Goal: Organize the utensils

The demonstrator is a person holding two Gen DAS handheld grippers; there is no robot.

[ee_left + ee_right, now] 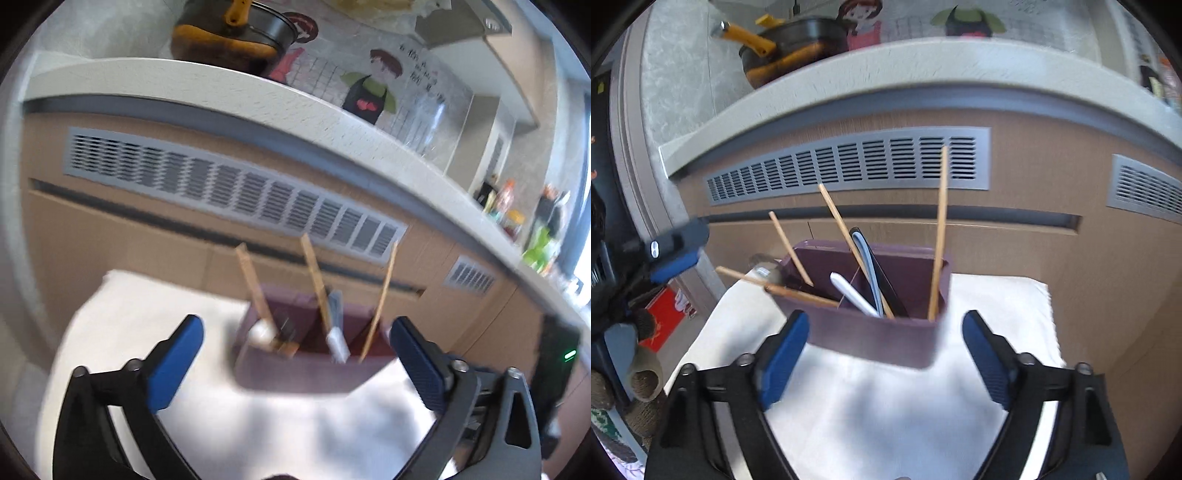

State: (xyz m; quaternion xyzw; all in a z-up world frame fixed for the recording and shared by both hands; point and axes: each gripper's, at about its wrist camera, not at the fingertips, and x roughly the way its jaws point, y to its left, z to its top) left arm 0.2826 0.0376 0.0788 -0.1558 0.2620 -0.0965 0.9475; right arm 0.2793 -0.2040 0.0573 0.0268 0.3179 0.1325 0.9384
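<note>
One purple utensil holder stands on one white cloth. Four wooden chopsticks show in the right wrist view, along with one white utensil and one black-and-white utensil. One black-and-orange pot sits above, and two grey vent grilles are in the cabinet front.

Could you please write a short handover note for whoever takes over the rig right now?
Left gripper: open, empty, facing the holder.
Right gripper: open, empty, close in front of the holder.
The purple utensil holder stands on the white cloth. It holds wooden chopsticks, a white utensil and a dark-edged one.
One chopstick lies slanted over the holder's left rim.
Left to do: probably seat that chopstick; no loose utensils visible on the cloth.
</note>
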